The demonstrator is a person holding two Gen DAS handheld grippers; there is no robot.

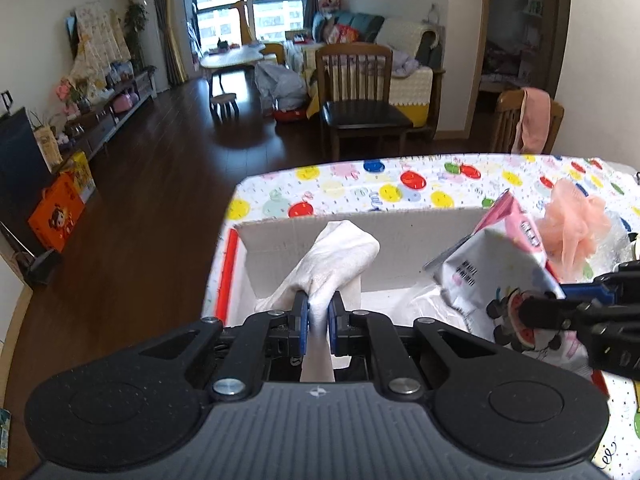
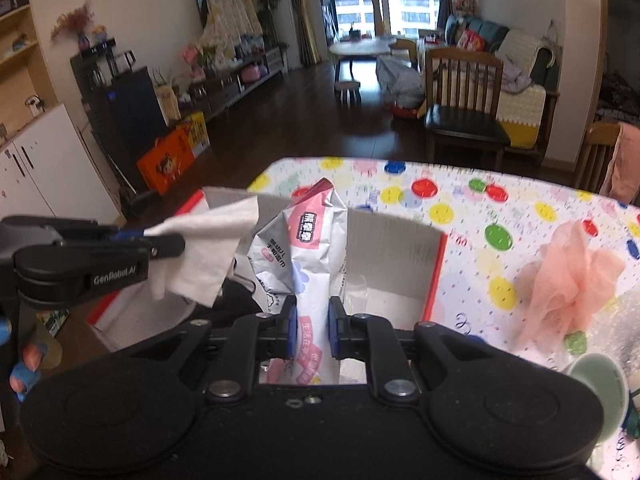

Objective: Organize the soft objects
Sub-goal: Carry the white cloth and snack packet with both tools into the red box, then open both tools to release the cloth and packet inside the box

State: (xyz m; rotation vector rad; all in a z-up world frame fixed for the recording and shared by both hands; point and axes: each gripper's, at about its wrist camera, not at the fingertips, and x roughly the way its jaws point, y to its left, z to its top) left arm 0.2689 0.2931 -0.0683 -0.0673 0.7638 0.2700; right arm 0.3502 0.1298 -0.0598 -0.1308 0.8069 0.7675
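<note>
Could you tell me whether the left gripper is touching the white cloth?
Touching: the left wrist view shows the left gripper with both blue pads clamped on the white cloth.

Both grippers held soft things over the box.

The left gripper (image 1: pixel 318 314) pinched a white cloth (image 1: pixel 336 256) above the cardboard box (image 1: pixel 400 232) on the dotted tablecloth (image 1: pixel 360 184); the right gripper (image 1: pixel 560 300) (entering from the right) gripped a wipes packet (image 1: pixel 492 264), beside a pink mesh puff (image 1: pixel 576 224).
</note>
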